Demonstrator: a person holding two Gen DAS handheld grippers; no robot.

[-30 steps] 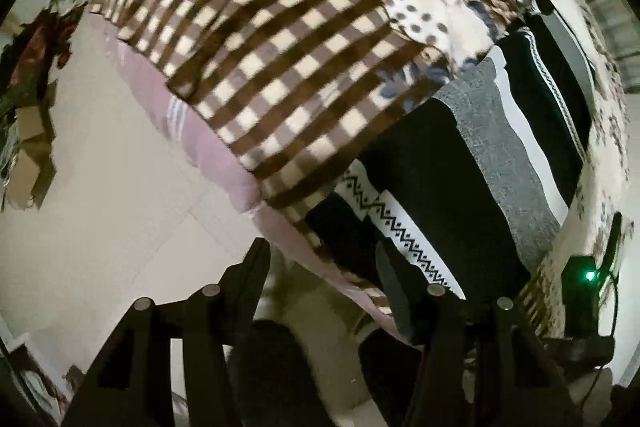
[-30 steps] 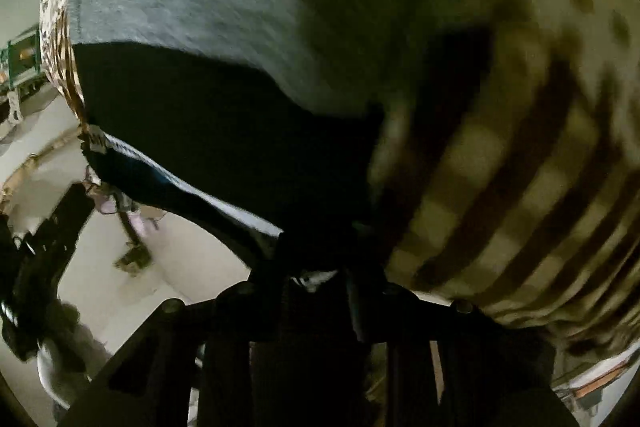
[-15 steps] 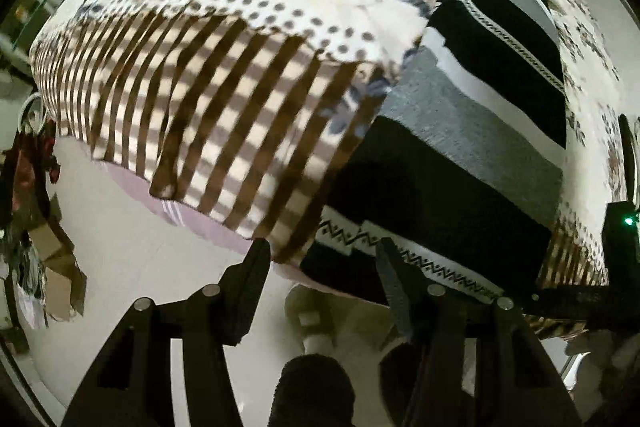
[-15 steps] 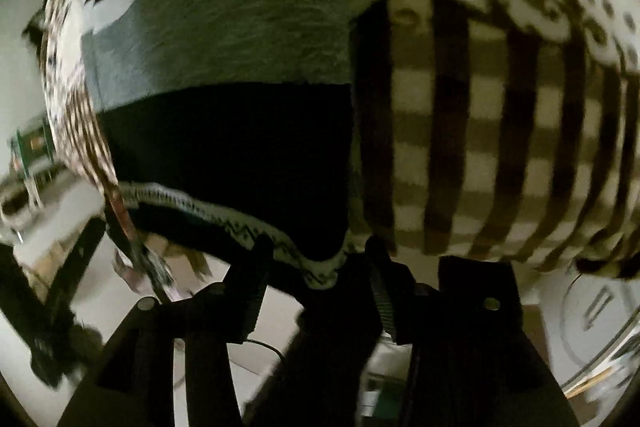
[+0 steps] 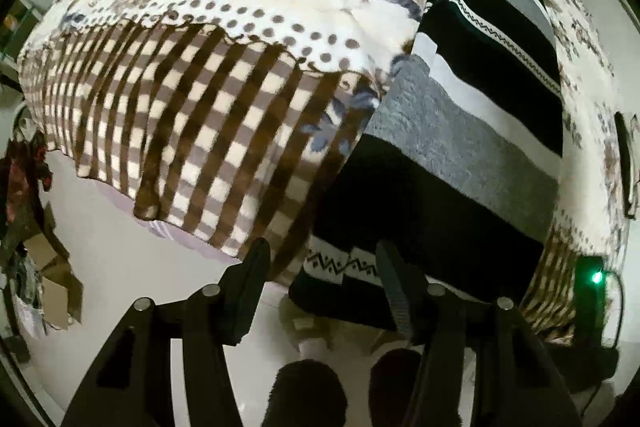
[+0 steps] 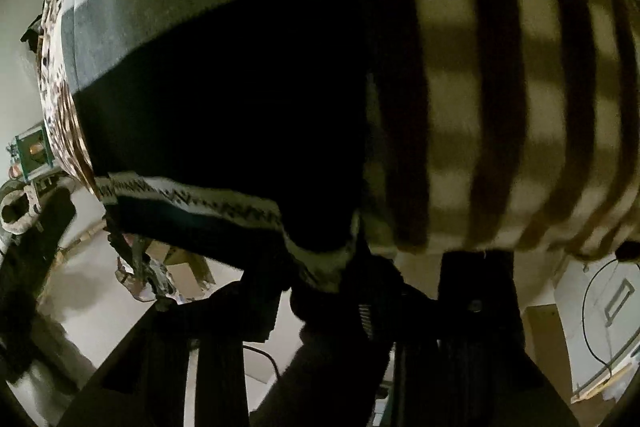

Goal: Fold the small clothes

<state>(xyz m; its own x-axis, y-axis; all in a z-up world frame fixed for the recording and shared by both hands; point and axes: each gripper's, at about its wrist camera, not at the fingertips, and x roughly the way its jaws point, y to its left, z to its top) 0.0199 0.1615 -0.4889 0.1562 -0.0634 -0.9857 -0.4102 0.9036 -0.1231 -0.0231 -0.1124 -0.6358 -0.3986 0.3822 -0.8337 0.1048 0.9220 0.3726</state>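
Observation:
A black, grey and white striped sweater (image 5: pixel 440 155) lies flat on the bed, its zigzag hem hanging over the edge. My left gripper (image 5: pixel 324 263) points down at that hem and is open; the hem shows between the fingers but is not pinched. The right wrist view is dark. It shows the same sweater (image 6: pixel 220 107) close up. My right gripper (image 6: pixel 324 283) is closing, with the bunched hem corner between its fingers and pressed by them.
A floral and brown-checked blanket (image 5: pixel 200 107) covers the bed and drapes over its edge. A black device with a green light (image 5: pixel 592 279) sits at the right end of the bed edge. Cardboard boxes (image 5: pixel 52 267) stand on the pale floor at the left.
The left gripper has rolled and shifted along the bed edge, bringing the sweater hem between its open fingers. The right gripper opened, then closed again on the hem corner.

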